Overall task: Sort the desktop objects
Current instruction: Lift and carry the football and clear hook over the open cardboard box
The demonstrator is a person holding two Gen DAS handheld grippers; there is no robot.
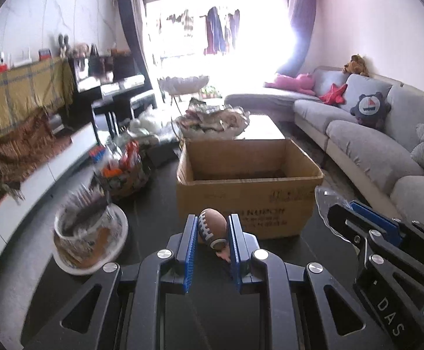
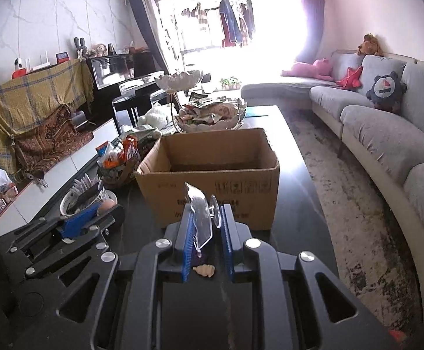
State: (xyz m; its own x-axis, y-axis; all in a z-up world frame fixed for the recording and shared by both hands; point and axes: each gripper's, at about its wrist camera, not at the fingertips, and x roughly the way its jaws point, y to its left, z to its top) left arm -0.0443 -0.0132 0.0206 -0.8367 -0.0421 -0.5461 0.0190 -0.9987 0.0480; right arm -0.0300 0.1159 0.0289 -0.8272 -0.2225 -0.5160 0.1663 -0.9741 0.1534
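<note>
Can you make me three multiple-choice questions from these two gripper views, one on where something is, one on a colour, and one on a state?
1. Where is the open brown cardboard box relative to the two grippers?
A. ahead of them on the dark table
B. on the grey sofa
C. on the floor rug

2. What colour are the ridged finger pads of the grippers?
A. red
B. blue
C. yellow

3. What is the state of the left gripper?
A. open and empty
B. shut on a clear plastic piece
C. shut on a small brown toy football

Answers: 1 A, the box sits just beyond both sets of fingers. 2 B, the pads are bright blue in both views. 3 C, the small brown toy football is pinched between its pads.
</note>
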